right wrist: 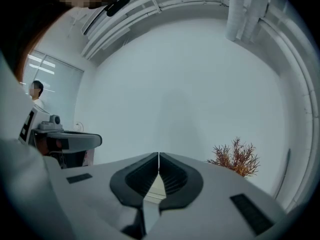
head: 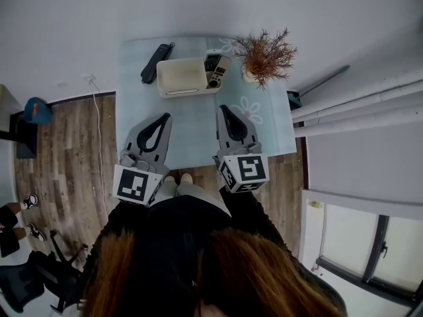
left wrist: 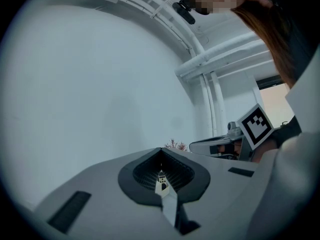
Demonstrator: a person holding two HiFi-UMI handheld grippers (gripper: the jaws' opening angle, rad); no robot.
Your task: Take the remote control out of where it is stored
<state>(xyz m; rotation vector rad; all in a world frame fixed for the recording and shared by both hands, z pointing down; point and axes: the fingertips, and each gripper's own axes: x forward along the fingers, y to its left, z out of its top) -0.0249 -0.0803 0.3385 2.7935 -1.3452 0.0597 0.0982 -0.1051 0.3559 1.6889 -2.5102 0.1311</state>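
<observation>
A cream storage box (head: pixel 180 76) stands at the back of the table with the pale blue cloth (head: pixel 192 137). Its right compartment holds a silver-grey remote control (head: pixel 218 72) upright beside a darker handset (head: pixel 210 62). My left gripper (head: pixel 165 116) and right gripper (head: pixel 223 108) hover side by side over the table's front half, both short of the box, both shut and empty. In the left gripper view the jaw tips (left wrist: pixel 161 153) meet, and the remote (left wrist: pixel 161 180) shows small through the hole behind them. The right gripper view has the shut tips (right wrist: pixel 159 155) over the cream box (right wrist: pixel 156 188).
A black remote (head: pixel 156 63) lies on the cloth left of the box. A dried reddish plant (head: pixel 265 56) stands right of it, near the back right corner. White pipes (head: pixel 357 107) run along the right wall. A white cable (head: pixel 99 131) hangs left of the table.
</observation>
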